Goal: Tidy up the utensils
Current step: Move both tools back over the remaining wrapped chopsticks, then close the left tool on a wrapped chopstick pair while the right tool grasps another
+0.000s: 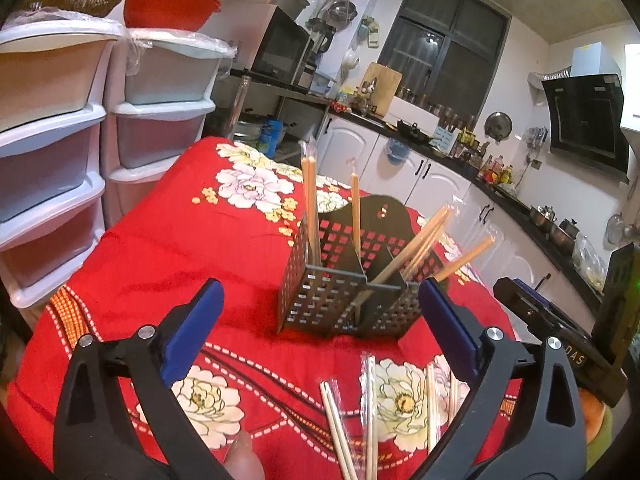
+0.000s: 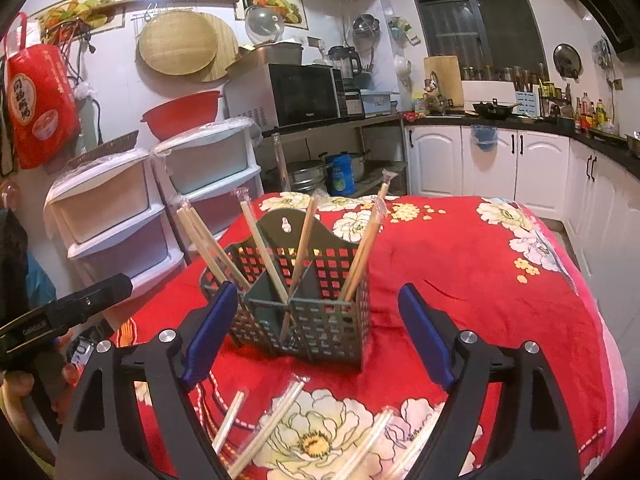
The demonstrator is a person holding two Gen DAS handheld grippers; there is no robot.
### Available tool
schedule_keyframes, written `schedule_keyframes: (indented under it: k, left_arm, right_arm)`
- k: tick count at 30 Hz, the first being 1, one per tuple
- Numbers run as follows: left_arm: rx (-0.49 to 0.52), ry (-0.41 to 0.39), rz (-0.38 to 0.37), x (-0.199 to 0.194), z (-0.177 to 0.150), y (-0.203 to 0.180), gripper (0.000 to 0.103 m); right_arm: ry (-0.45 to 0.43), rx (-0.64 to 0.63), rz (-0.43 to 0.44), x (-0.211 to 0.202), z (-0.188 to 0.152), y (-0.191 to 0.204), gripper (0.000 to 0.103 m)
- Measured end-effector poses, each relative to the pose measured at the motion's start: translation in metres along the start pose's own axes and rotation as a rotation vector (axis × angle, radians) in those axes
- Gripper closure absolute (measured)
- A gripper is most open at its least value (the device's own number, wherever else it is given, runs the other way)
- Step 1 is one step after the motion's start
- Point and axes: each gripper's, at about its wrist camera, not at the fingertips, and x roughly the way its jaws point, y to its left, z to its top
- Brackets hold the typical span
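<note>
I had both tools spread wide and gripping nothing. My left gripper hung just short of the perforated holder, and my right gripper faced the same holder from the other side, its blue pads apart with only red cloth between them. The holder stood upright on the bench, on the red flowered cloth. Several wrapped chopsticks already stood in the holder's compartments, some upright, some leaning outward over the rim.

The chopsticks left to sort lay loose on the cloth nearer to me than the holder, just below my fingers; in the left view they fanned out in front of the holder, each in a clear sleeve.

As I judged it, the step was to pick up another pair. To do it well I needed to drop one gripper low over a single sleeve, line the pads across the sticks rather than along them, and close near the middle so the pair would not swing. The plastic looked slippery, so a firm, square pinch mattered. Then I should lift clear of the holder's rim before tipping the pair upright into a compartment, keeping my other gripper out of the way.
</note>
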Motion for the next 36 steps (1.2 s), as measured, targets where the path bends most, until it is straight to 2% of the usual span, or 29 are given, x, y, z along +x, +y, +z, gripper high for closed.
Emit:
schedule_keyframes:
  k: [18,36]
  left_arm:
    - [0.03,0.077,0.006,0.003,-0.037,-0.003,0.012]
    - [0.071,0.144,0.008,0.019,-0.06,-0.017,0.012]
  right_arm:
    - [0.072,-0.011,-0.016,-0.012,-0.038,-0.002,0.023]
    - [0.129,0.009,-0.035,-0.014,-0.062,-0.017,0.023]
